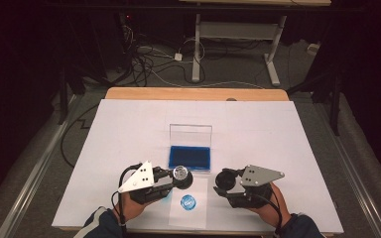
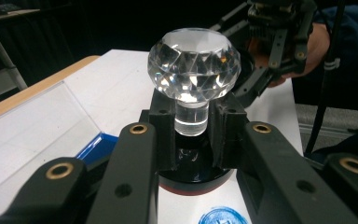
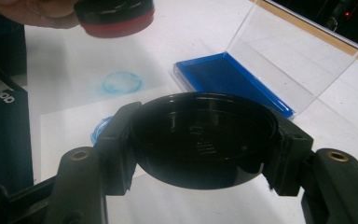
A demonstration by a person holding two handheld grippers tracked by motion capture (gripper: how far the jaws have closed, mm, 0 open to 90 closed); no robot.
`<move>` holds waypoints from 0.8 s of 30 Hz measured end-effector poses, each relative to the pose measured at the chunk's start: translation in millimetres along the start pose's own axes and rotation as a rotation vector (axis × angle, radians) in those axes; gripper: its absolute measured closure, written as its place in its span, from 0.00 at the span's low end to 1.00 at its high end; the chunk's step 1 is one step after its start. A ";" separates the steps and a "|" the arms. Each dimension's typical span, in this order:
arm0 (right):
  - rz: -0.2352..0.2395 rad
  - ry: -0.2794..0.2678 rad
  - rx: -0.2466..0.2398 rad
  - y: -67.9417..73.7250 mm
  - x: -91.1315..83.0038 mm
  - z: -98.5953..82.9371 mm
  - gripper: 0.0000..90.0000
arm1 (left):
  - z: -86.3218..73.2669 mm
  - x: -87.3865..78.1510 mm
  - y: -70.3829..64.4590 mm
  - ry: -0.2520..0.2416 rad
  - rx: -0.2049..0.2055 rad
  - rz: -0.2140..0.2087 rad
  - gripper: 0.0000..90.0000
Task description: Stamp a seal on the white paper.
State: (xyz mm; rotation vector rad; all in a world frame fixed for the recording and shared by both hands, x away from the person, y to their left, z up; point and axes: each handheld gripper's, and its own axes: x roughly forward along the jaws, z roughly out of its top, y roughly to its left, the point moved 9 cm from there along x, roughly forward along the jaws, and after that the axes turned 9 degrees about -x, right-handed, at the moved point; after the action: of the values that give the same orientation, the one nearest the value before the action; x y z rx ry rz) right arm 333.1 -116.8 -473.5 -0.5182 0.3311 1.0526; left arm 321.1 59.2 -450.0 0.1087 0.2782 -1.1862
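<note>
Blue round stamp print (image 1: pixel 188 202), unreadable.

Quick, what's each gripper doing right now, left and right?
Left gripper: shut on the crystal-handled stamp.
Right gripper: shut on the black round cap.

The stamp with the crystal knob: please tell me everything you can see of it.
The stamp has a clear faceted knob like cut glass, a short clear neck under it, and a round black base with a red rim at the bottom. It stands upright, lifted above the white paper. The left gripper holds it, its jaws shut on the neck. A blue round print lies on the paper below it. The open blue ink pad sits just behind.
</note>
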 end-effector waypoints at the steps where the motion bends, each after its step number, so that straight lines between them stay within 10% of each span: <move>1: 0.002 0.000 0.000 0.4 0.6 0.0 0.43 | 0.6 -0.1 0.0 -0.002 0.001 0.001 0.80; 24: 0.011 -0.007 0.006 6.2 1.4 0.7 0.43 | 18.0 6.7 -0.9 -0.068 -0.019 -0.026 0.80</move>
State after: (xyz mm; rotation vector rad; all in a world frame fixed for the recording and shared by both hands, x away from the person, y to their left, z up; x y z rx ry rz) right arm 328.3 -113.0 -475.2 -0.5079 0.3310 1.0633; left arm 325.5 48.8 -434.5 0.0482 0.2314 -1.2107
